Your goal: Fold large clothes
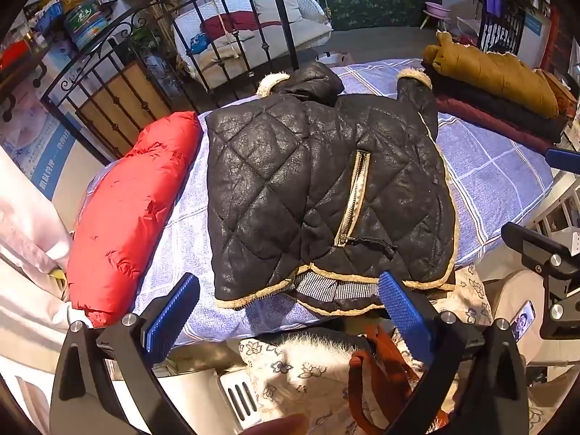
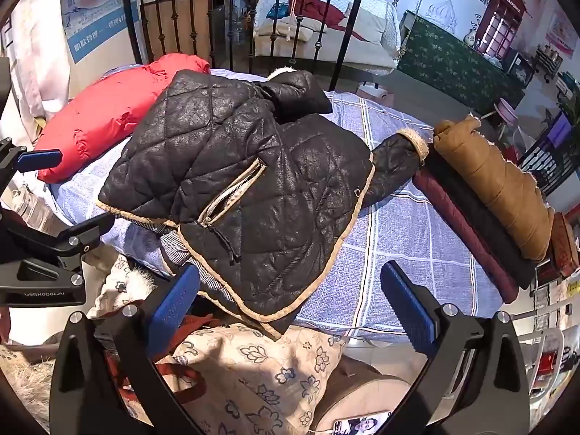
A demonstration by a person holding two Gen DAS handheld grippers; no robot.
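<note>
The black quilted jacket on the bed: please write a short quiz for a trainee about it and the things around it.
1. True or false: the left gripper is clamped on the hem of the black quilted jacket with tan trim.
2. Which garment lies on top of the folded pile at the edge of the blue checked bedsheet?
A. red puffer jacket
B. mustard-brown padded coat
C. white shirt
3. Fill in: the jaws of the right gripper are ____.

Key
1. False: its jaws stand wide open, gripping nothing.
2. B, the mustard-brown padded coat; the red puffer jacket lies apart, on the other side.
3. open
</note>
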